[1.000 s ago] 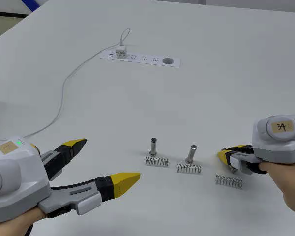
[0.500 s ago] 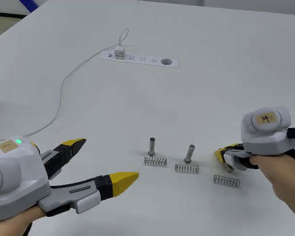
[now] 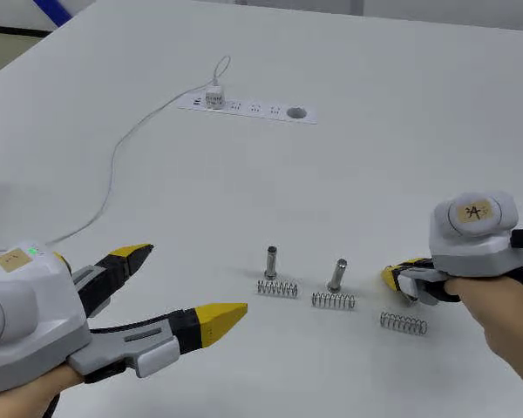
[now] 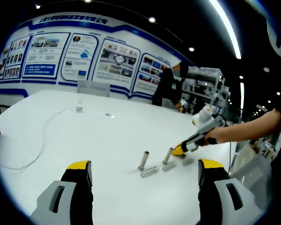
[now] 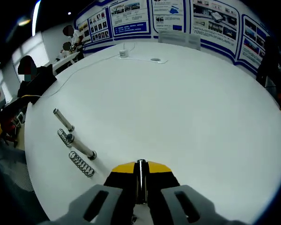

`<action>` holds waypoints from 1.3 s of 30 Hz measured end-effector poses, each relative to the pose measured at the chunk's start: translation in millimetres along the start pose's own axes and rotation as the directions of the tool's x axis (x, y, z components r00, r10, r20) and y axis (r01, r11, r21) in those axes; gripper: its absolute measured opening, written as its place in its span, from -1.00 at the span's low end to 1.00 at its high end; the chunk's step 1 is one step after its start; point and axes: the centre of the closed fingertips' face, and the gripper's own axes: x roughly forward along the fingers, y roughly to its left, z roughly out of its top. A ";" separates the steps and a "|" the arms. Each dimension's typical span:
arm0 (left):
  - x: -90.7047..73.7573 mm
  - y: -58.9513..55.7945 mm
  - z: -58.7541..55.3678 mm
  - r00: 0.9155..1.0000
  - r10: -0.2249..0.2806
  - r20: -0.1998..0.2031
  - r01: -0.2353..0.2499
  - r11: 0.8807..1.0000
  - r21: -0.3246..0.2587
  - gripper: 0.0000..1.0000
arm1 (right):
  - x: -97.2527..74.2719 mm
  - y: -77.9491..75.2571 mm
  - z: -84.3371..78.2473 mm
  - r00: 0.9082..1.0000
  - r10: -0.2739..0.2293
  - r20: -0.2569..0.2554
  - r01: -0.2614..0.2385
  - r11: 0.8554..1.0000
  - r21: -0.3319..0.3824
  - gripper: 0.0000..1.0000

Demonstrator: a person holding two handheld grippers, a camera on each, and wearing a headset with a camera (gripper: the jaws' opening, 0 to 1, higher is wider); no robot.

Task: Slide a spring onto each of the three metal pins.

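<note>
the right tongs [image 5: 140, 166] are pinched narrow on a thin metal pin [image 5: 140, 182], low over the white desk [image 3: 375, 174] and just beside the right spring [image 3: 404, 323], which lies flat. the left pin [image 3: 271, 259] and middle pin [image 3: 337, 273] stand upright on the desk, with the left spring [image 3: 277, 288] and middle spring [image 3: 333, 300] lying just in front of them. the left tongs [image 3: 179, 283] gape wide, holding nothing, well apart from the pins.
</note>
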 end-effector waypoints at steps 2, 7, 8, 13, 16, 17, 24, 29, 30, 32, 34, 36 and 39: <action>-0.2 -1.0 1.2 1.000 -0.003 0.005 0.003 1.000 0.005 0.92 | -3.2 -1.5 1.4 1.000 0.005 0.023 -0.005 1.000 0.005 -0.84; 0.9 -3.1 -0.9 1.000 -0.012 -0.006 0.012 1.000 0.012 0.93 | -10.6 -4.2 6.8 0.998 0.012 0.065 -0.013 1.000 0.012 -0.84; 1.1 -3.6 -0.8 1.000 -0.014 -0.007 0.014 1.000 0.015 0.93 | -11.9 -4.6 8.1 0.997 0.010 0.072 -0.011 1.000 0.012 -0.84; 2.1 -5.2 -2.7 1.000 -0.018 -0.018 0.019 1.000 0.023 0.92 | -20.3 -2.9 15.7 0.994 0.013 0.112 -0.016 1.000 0.020 -0.84; 2.5 -5.9 -3.0 1.000 -0.021 -0.020 0.021 0.999 0.026 0.92 | -24.2 -1.6 17.6 0.992 0.011 0.125 -0.014 1.000 0.021 -0.84; 2.6 -6.3 -2.8 1.000 -0.022 -0.019 0.022 0.999 0.025 0.92 | -25.2 -1.2 18.0 0.992 0.012 0.129 -0.015 1.000 0.020 -0.84; 2.2 -4.5 -1.3 1.000 -0.018 -0.010 0.018 1.000 0.017 0.92 | -29.8 1.7 22.3 0.987 0.025 0.160 -0.028 1.000 0.011 -0.84; 2.8 -5.9 -3.7 1.000 -0.021 -0.022 0.022 1.000 0.021 0.92 | -34.2 2.6 23.9 0.983 0.031 0.181 -0.032 0.999 0.005 -0.84; 2.9 -6.1 -4.0 0.999 -0.022 -0.023 0.023 0.999 0.022 0.92 | -35.5 3.6 24.2 0.982 0.035 0.185 -0.035 0.999 -0.002 -0.84; 3.0 -6.5 -4.5 0.999 -0.023 -0.025 0.024 0.999 0.023 0.92 | -36.7 4.3 23.5 0.982 0.038 0.187 -0.036 0.999 -0.013 -0.84; 3.0 -6.7 -4.6 0.999 -0.023 -0.026 0.024 0.999 0.023 0.92 | -36.7 3.2 23.7 0.981 0.038 0.189 -0.036 0.999 -0.016 -0.84; 2.9 -6.3 -4.8 0.999 -0.021 -0.027 0.022 0.999 0.025 0.92 | -37.6 2.7 23.5 0.981 0.034 0.192 -0.031 0.999 -0.020 -0.84; 2.7 -6.7 -4.4 0.999 -0.021 -0.025 0.022 0.999 0.024 0.92 | -41.1 3.6 23.9 0.977 0.038 0.211 -0.031 0.999 -0.037 -0.84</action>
